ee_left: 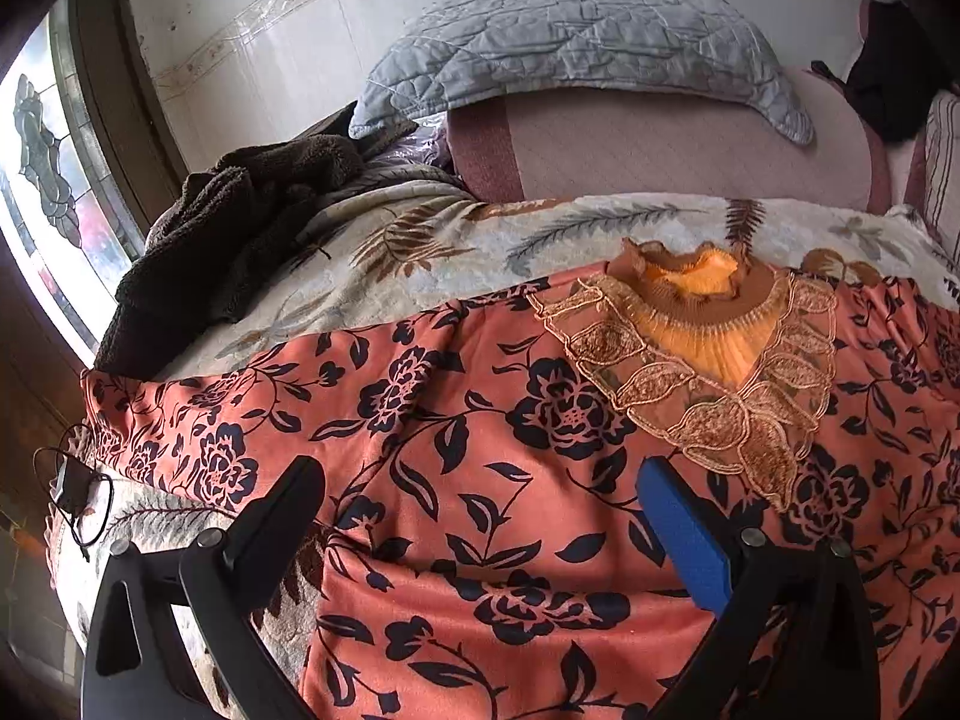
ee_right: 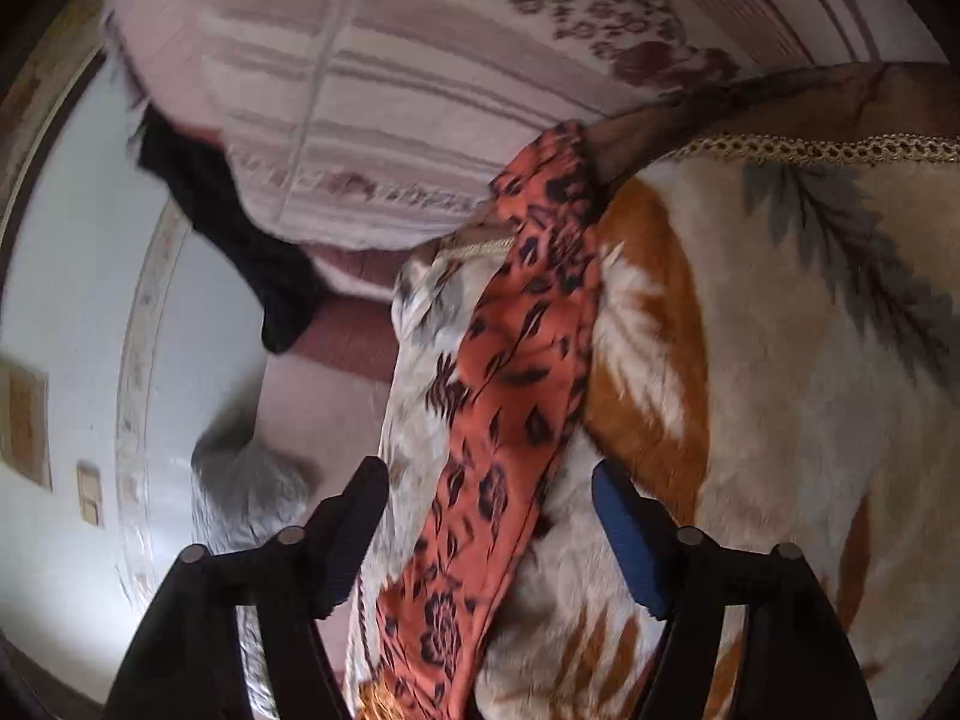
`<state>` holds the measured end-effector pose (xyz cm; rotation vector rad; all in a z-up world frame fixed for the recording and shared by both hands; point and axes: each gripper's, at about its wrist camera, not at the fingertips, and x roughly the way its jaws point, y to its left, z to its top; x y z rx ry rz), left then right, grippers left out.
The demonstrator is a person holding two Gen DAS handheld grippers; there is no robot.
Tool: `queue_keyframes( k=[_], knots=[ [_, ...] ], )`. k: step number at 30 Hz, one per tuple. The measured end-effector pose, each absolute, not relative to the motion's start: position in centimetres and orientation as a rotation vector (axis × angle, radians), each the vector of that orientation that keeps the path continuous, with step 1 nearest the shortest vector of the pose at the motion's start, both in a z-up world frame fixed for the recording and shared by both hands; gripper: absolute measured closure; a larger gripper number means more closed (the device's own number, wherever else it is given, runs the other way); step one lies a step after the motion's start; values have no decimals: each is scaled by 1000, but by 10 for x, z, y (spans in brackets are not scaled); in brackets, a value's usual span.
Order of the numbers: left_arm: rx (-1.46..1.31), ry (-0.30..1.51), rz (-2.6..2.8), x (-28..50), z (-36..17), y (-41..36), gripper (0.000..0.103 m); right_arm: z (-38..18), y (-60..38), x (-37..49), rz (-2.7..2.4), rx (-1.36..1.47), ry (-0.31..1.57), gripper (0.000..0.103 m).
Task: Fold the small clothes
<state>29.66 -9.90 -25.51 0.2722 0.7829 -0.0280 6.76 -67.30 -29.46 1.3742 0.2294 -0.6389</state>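
My left gripper (ee_left: 480,516) stands wide and empty over the orange flowered blouse (ee_left: 456,420), which lies spread flat on the leaf-patterned blanket (ee_left: 420,252), its lace collar (ee_left: 714,372) toward the bed's far edge. My right gripper (ee_right: 489,516), jaws apart and pressing nothing, straddles the blouse's sleeve (ee_right: 516,360); its long axis runs straight ahead between the jaws toward the striped pillow (ee_right: 390,90). I judge the right hand nearer a grasp.
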Motion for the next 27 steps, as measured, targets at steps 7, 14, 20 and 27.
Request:
queue_keyframes(
  k=[7,14,20,27],
  knots=[
    [337,762,-30,310,-270,-101,0,-308,-753,75,-726,1414,91,45],
    [357,751,-61,309,-278,-117,0,-324,-797,98,-794,1339,119,54],
    [347,744,-66,309,-275,-119,0,-314,-795,125,-826,1216,197,98],
    [244,716,-65,307,-253,-104,0,-227,-717,167,-558,1056,180,98]
  ],
)
